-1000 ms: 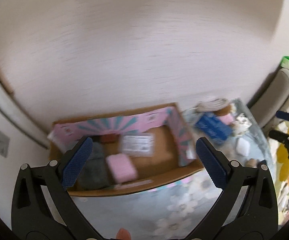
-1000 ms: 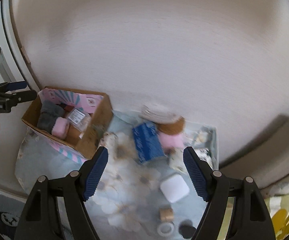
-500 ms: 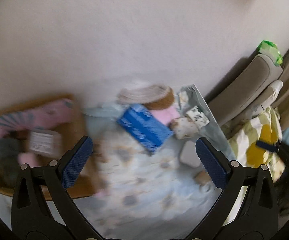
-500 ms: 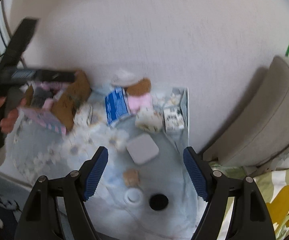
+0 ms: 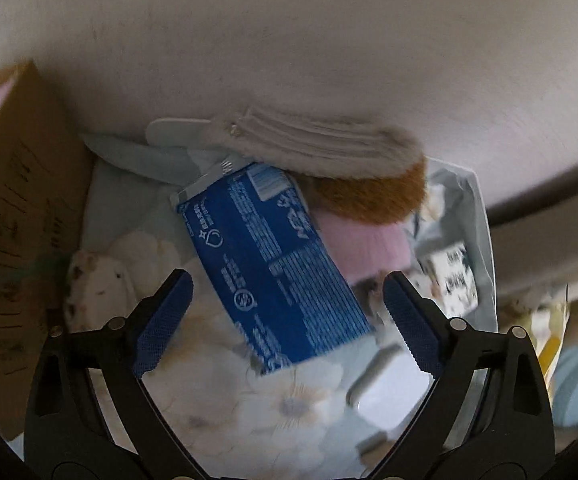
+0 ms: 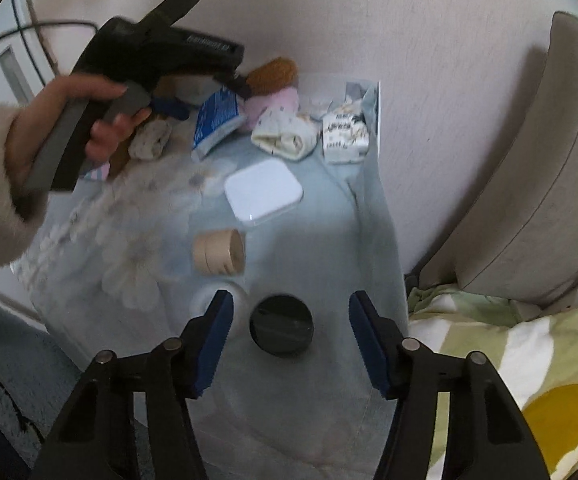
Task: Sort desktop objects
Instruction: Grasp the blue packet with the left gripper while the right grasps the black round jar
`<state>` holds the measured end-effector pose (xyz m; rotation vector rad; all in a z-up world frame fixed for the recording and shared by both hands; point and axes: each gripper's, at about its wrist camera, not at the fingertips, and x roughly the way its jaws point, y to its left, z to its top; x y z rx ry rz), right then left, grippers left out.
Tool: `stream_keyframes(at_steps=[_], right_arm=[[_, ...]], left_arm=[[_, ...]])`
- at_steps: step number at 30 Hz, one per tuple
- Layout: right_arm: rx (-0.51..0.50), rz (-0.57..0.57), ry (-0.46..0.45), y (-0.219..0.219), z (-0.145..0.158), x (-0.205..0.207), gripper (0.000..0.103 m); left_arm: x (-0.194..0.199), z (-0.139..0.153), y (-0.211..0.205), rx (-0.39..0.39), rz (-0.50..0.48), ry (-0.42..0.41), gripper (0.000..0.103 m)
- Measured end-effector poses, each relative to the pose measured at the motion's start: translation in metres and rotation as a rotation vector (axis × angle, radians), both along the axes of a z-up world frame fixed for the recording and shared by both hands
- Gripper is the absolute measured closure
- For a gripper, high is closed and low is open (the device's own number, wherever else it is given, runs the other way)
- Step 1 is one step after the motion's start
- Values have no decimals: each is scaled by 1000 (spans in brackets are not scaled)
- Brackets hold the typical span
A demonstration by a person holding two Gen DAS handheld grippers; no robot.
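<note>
1. While the sorting looks only partly done, the counter (image 6: 137,288) under its flowered cloth carries plenty of loose things, with a cardboard box (image 5: 25,216) at its left edge; what is inside the box cannot be seen from here
2. Biggest of the loose pieces is the blue packet (image 5: 273,264), lying flat near the wall, a furry white-and-brown item (image 5: 329,160) overlapping its far end and something pink (image 5: 365,248) just beside it
3. Next down, a white square case (image 6: 263,192) sits mid-counter, rolled socks (image 6: 285,136) and a small printed carton (image 6: 345,136) behind it by the wall
4. Smaller again, a tan tape roll (image 6: 219,256), then a black round lid (image 6: 281,330) near the front edge
5. Left gripper (image 5: 285,312), steeply nose-down in a hand (image 6: 89,120) with a fluffy sleeve, hangs over the blue packet: jaws wide but starting to close, packet between them, pads not yet touching
6. Right gripper (image 6: 291,344) tilts down over the black lid, jaws about half open and closing, lid between them, still clear of both pads
</note>
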<state>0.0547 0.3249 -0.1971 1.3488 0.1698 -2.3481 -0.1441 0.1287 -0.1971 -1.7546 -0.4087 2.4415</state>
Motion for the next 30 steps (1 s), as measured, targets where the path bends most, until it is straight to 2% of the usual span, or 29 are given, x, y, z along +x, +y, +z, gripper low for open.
stream_keyframes(at_steps=[3, 4, 5, 6, 7, 16, 23, 30], right_arm=[[-16, 24, -4, 2, -12, 0, 61], [-23, 39, 1, 2, -14, 1, 65], [-21, 49, 5, 1, -16, 1, 69], [-10, 61, 15, -1, -17, 2, 69], [5, 75, 27, -3, -17, 3, 70], [-7, 91, 34, 0, -14, 3, 70], [-48, 52, 21, 2, 8, 3, 70], [-76, 27, 26, -9, 44, -3, 70]], left_arm=[[-2, -9, -4, 10, 31, -10, 8], [-2, -13, -6, 17, 42, -19, 14], [-3, -18, -8, 32, 51, -28, 24], [-1, -19, -9, 39, 56, -19, 24], [1, -16, -10, 42, 60, 4, 30], [15, -11, -12, 58, 55, -21, 36], [48, 19, -14, 25, -47, -6, 37], [79, 77, -31, -36, -171, 98, 38]])
